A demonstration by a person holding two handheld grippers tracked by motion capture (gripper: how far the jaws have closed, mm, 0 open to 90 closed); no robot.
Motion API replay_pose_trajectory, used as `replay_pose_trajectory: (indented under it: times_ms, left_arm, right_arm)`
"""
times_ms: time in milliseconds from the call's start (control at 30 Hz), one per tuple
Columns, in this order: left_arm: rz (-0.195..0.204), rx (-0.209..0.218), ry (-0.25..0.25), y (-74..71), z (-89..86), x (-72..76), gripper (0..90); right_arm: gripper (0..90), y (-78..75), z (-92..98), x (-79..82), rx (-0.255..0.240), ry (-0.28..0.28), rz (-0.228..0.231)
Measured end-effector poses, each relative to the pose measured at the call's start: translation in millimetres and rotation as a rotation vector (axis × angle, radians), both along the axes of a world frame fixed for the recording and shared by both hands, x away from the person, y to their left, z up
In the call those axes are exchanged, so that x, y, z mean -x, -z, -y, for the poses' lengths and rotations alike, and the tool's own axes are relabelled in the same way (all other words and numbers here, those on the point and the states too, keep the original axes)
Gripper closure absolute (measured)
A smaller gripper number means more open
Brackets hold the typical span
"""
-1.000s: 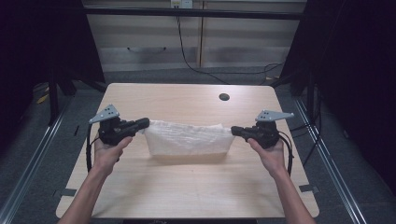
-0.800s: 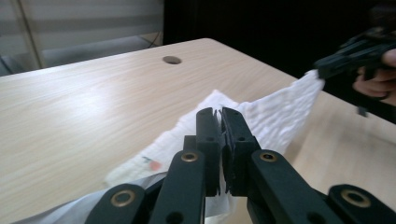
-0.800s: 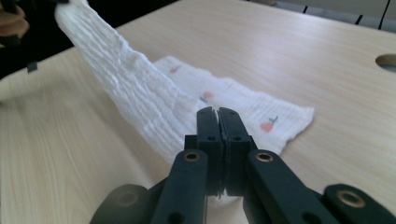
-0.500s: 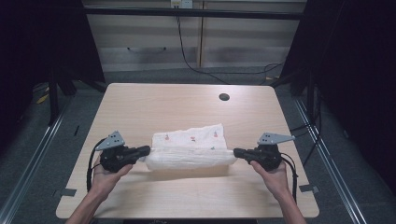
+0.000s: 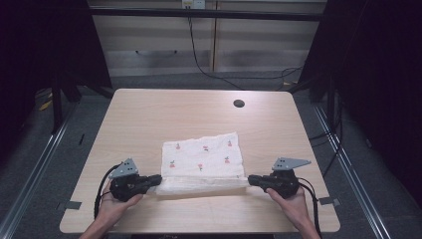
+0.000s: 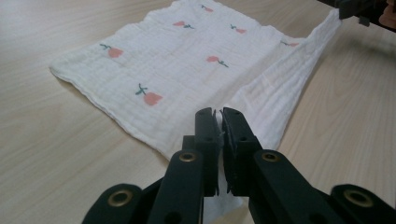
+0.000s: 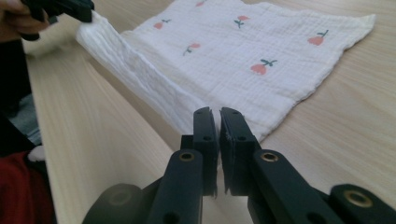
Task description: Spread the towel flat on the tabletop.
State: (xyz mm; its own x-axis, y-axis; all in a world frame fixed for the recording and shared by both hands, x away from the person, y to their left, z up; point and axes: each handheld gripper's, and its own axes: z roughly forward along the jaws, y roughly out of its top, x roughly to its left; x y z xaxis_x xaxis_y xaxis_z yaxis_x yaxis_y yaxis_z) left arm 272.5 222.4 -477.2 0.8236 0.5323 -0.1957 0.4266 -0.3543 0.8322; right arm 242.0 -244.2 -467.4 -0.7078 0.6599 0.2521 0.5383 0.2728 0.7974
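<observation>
A white cloth [image 5: 204, 157] printed with small red flowers lies mostly flat on the wooden table [image 5: 149, 114]. Its near edge is raised and stretched into a taut band between the two grippers. My left gripper [image 5: 158, 180] is shut on the cloth's near left corner, with fabric showing between its jaws [image 6: 218, 114]. At the near right corner, my right gripper [image 5: 249, 180] pinches the cloth [image 7: 261, 46] at its tips [image 7: 215, 114]. Its jaws have just been opening a little, with fabric still between them. Both grippers sit low, close to the tabletop.
A dark round hole [image 5: 239, 103] sits in the table near its far edge. Bare wood surrounds the cloth on all sides. Cables trail from both grippers toward the near edge. Metal rails run along the floor on either side.
Both hands have come toward the near edge and down. The cloth, first hanging stretched between the grippers, now lies spread on the table with just its near edge lifted.
</observation>
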Motion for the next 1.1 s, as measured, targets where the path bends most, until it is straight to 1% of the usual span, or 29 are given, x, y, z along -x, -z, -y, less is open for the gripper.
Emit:
replay_pose_trajectory:
  times_ms: [33, 133, 167, 200, 233, 300, 367, 467, 533, 600, 667, 700, 733, 767, 800, 833, 900, 933, 1000, 1067, 1100]
  left_arm:
    - [-0.004, -0.005, -0.011, 0.8, -1.1, 1.1, 83.8]
    - [-0.016, -0.004, -0.010, 2.3, -5.7, 4.9, 82.5]
    - [-0.014, 0.009, -0.007, 1.7, -7.5, 6.0, 80.9]
    - [-0.024, 0.021, -0.006, 0.9, -8.7, 7.3, 78.1]
    - [-0.018, 0.027, -0.010, -0.6, -9.8, 8.8, 74.5]
    - [-0.020, 0.063, -0.005, -5.2, -13.4, 10.9, 72.8]
    - [-0.003, 0.087, -0.023, -11.4, -17.4, 11.5, 70.2]
    - [0.011, 0.104, -0.052, -21.3, -22.1, 4.6, 66.2]
    - [0.017, 0.103, -0.073, -26.8, -21.3, -3.7, 64.5]
    - [0.021, 0.086, -0.086, -28.3, -17.7, -14.9, 64.6]
    - [0.025, 0.068, -0.106, -24.4, -11.5, -27.3, 66.5]
    - [0.029, 0.057, -0.110, -21.3, -8.7, -33.7, 68.9]
    - [0.016, 0.050, -0.117, -17.6, -5.6, -40.4, 69.2]
    - [0.000, 0.049, -0.128, -13.7, -2.8, -46.6, 68.9]
    - [0.000, 0.049, -0.128, -13.7, -2.8, -46.6, 68.7]
    - [-0.024, 0.036, -0.131, -6.5, 2.7, -55.7, 68.7]
    - [-0.032, -0.009, -0.134, -0.8, 7.9, -63.0, 68.2]
    - [-0.044, -0.025, -0.129, 1.4, 9.8, -67.0, 67.6]
    - [-0.053, -0.051, -0.131, 4.2, 13.4, -73.2, 66.5]
    - [-0.064, -0.054, -0.129, 7.5, 16.1, -76.9, 65.9]
    - [-0.073, -0.055, -0.125, 9.7, 17.1, -77.6, 65.7]
  right_arm:
    - [83.9, 0.1, 0.6, 1.1, 0.002, 0.003, 0.005]
    - [82.5, 0.8, 1.0, 3.4, 0.001, 0.000, 0.002]
    - [82.3, 0.5, 0.9, 3.9, 0.001, 0.000, -0.002]
    - [81.8, 0.2, 1.1, 4.3, 0.000, -0.003, 0.000]
    - [81.5, 0.0, 1.3, 4.9, -0.001, 0.001, -0.002]
    - [80.7, -0.4, 1.4, 4.6, 0.001, 0.003, -0.002]
    - [79.9, -1.3, 1.2, 2.8, -0.004, 0.007, 0.001]
    - [77.0, -3.8, -0.4, -3.8, -0.006, 0.014, 0.007]
    - [74.3, -5.8, -2.8, -10.8, 0.000, 0.020, 0.011]
    - [71.1, -6.9, -6.2, -20.2, 0.009, 0.022, 0.011]
    - [68.4, -6.9, -10.4, -31.3, 0.012, 0.024, 0.010]
    - [65.4, -6.2, -12.0, -37.7, 0.007, 0.028, 0.005]
    - [63.8, -4.7, -13.5, -44.0, -0.009, 0.042, -0.006]
    - [63.9, -3.0, -14.9, -49.5, -0.025, 0.044, -0.013]
    - [63.9, -3.0, -14.9, -49.5, -0.025, 0.044, -0.013]
    - [63.8, -0.6, -21.2, -58.8, -0.003, 0.033, -0.022]
    - [63.7, 1.6, -25.5, -65.3, 0.007, 0.026, -0.026]
    - [63.4, 3.2, -27.1, -69.0, 0.013, 0.020, -0.032]
    - [63.1, 6.8, -29.9, -76.2, 0.032, 0.017, -0.049]
    - [63.4, 11.7, -32.2, -83.1, 0.037, 0.014, -0.057]
    - [64.6, 13.6, -33.3, -85.5, 0.051, 0.011, -0.066]
